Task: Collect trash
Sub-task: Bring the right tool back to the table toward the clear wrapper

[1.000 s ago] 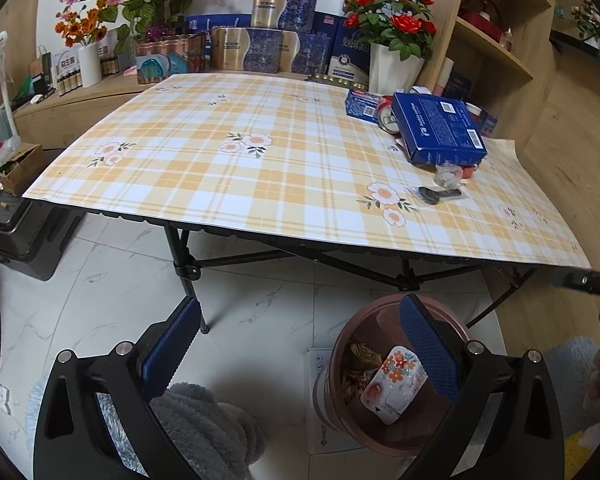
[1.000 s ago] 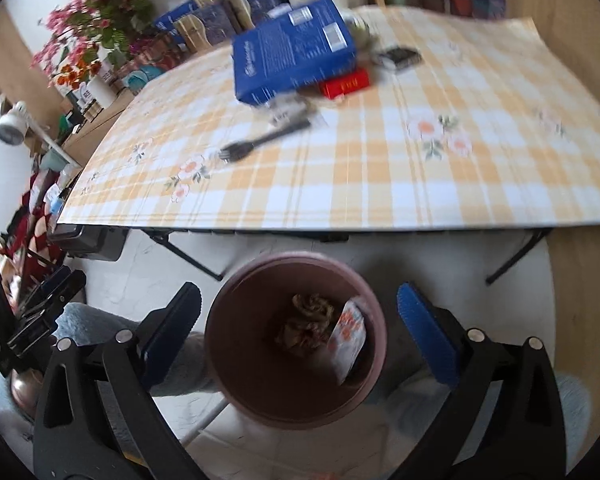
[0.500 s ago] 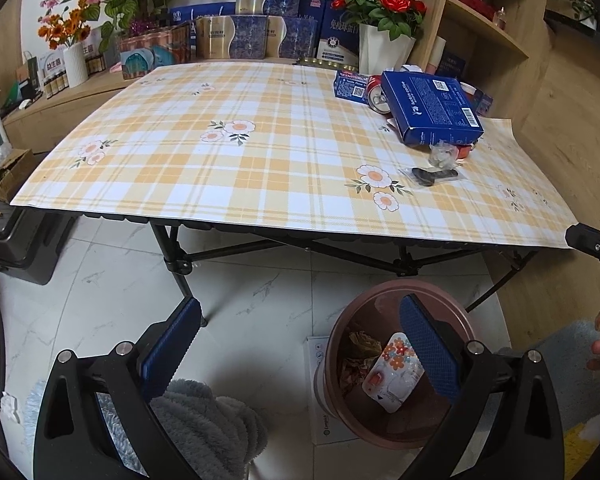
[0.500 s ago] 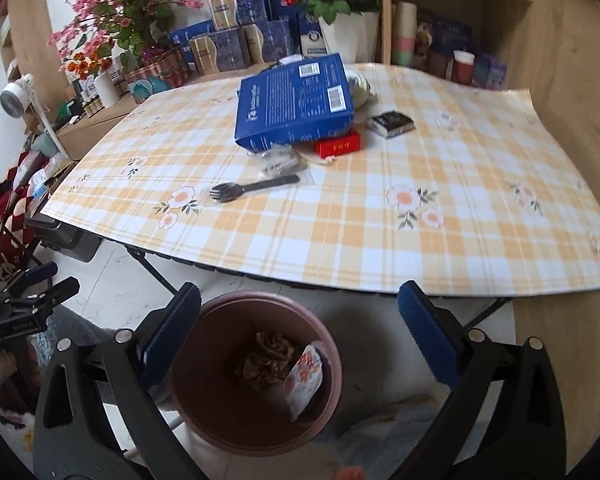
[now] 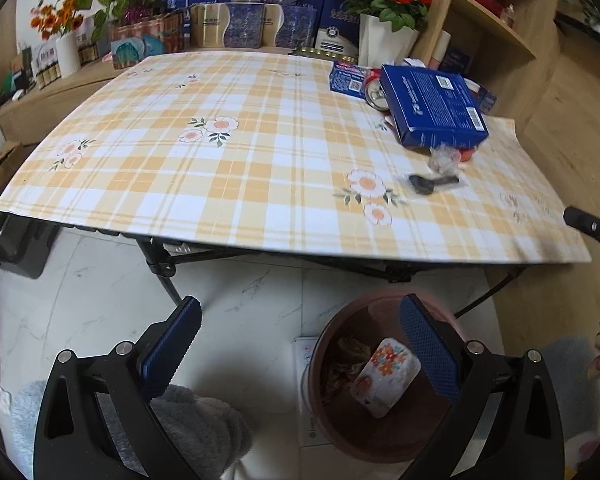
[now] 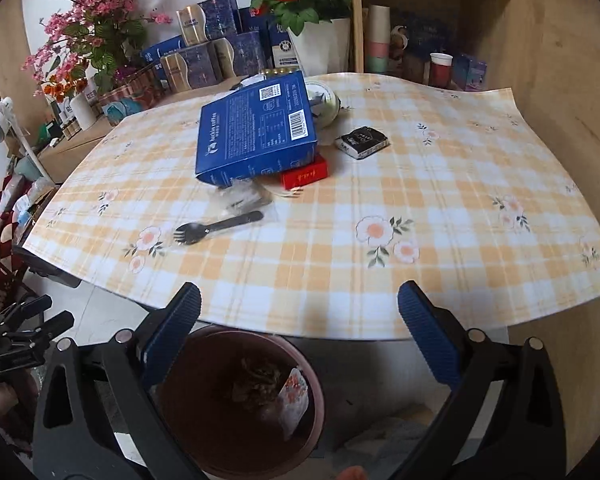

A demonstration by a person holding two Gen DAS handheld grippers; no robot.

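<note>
A brown trash bin (image 5: 340,432) (image 6: 176,432) stands on the floor under the table's near edge, holding a flowered packet (image 5: 384,376) (image 6: 294,400) and brown scraps. On the checked tablecloth (image 6: 440,208) lie a black plastic fork (image 6: 216,227) (image 5: 432,182), a crumpled clear wrapper (image 6: 244,198) (image 5: 444,158), a blue coffee box (image 6: 256,140) (image 5: 432,106), a red pack (image 6: 305,174) and a black-and-white packet (image 6: 362,142). My left gripper (image 5: 300,326) hangs open over the floor beside the bin. My right gripper (image 6: 300,312) is open at the table's edge, above the bin.
Flower vases (image 6: 320,46), stacked gift boxes (image 5: 244,26) and wooden shelves (image 5: 496,28) line the far side of the table. A can (image 5: 376,92) and a small blue box (image 5: 346,78) sit behind the coffee box. Grey fluffy cloth (image 5: 196,428) lies on the floor.
My right gripper has risen from over the bin toward the table's edge, so the fork and boxes look closer. The left gripper has shifted slightly. Both stay open.
</note>
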